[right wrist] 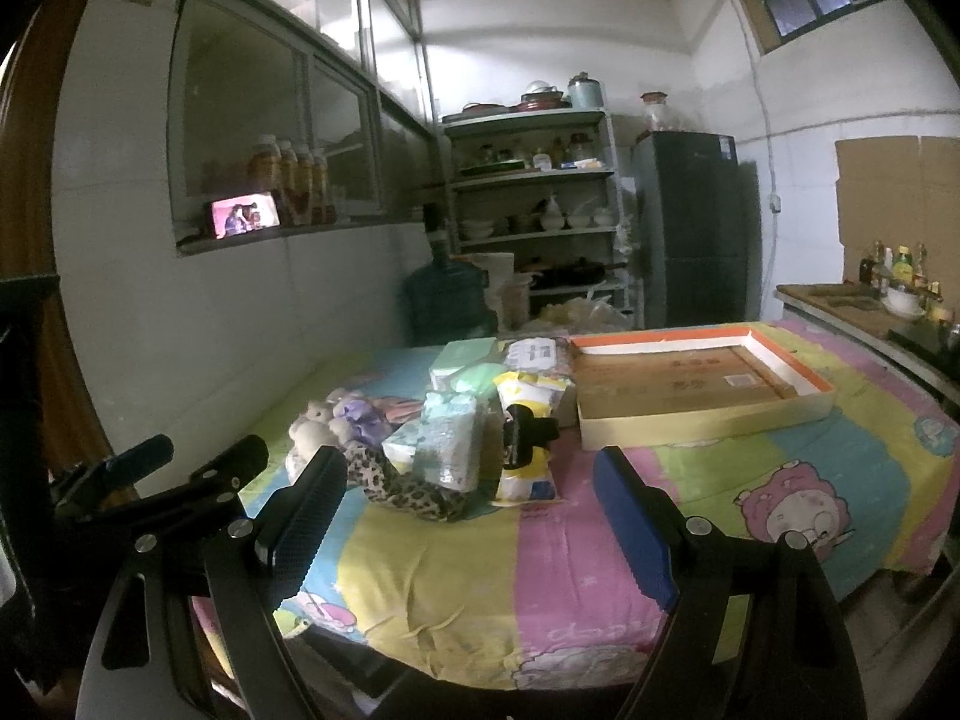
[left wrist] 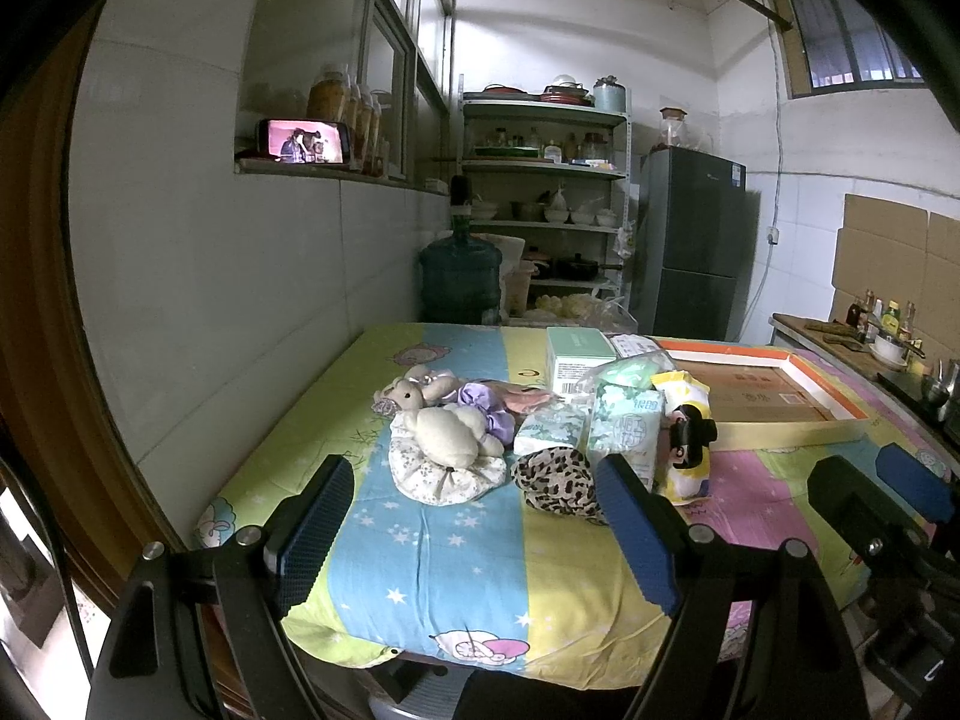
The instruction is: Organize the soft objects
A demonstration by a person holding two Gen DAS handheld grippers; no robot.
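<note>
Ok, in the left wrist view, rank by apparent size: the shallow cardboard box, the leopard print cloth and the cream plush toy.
1. Shallow cardboard box with orange rim, clearly largest.
2. Leopard print cloth and cream plush toy look alike; the cloth is partly hidden by a finger, so no ranking.

Looking forward and slightly down along each pair of tongs from the table's near edge. Left wrist view facing the plush toy (left wrist: 447, 429); right wrist view sitting further right, facing the shallow box (right wrist: 708, 396). Both sharing the tissue packs (left wrist: 624, 426), shelves (right wrist: 534, 204) and fridge (left wrist: 690, 252) beyond the fingertips.
</note>
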